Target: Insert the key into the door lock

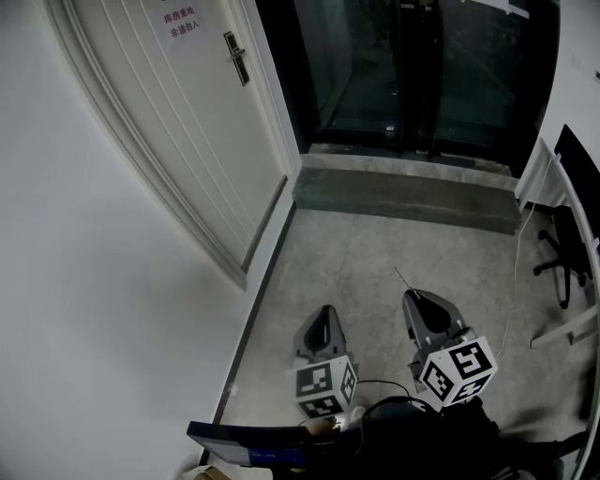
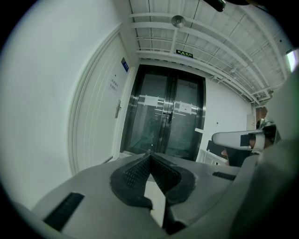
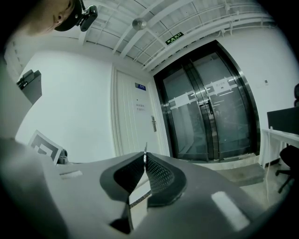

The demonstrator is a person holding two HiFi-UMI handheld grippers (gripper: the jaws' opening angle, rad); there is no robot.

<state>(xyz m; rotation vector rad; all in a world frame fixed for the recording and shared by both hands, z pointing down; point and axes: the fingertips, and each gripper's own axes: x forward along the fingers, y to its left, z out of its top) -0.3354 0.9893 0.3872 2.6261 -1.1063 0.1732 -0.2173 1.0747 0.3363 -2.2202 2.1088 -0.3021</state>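
Observation:
The white door (image 1: 178, 122) stands closed at the upper left, with its handle and lock plate (image 1: 236, 57) near its right edge. Both grippers hang low over the floor, well short of the door. My right gripper (image 1: 413, 297) is shut on a thin metal key (image 1: 401, 277), whose tip sticks out past the jaws. In the right gripper view the key (image 3: 145, 150) points toward the lock (image 3: 153, 123). My left gripper (image 1: 324, 310) is shut with nothing in it; its view shows its pads (image 2: 135, 172) pressed together and the lock (image 2: 118, 109) far off.
Dark glass double doors (image 1: 422, 66) stand ahead behind a raised concrete step (image 1: 403, 197). An office chair (image 1: 562, 248) and a white desk edge (image 1: 567, 333) are at the right. A white wall (image 1: 84, 309) fills the left side. A paper sign (image 1: 178, 22) hangs on the door.

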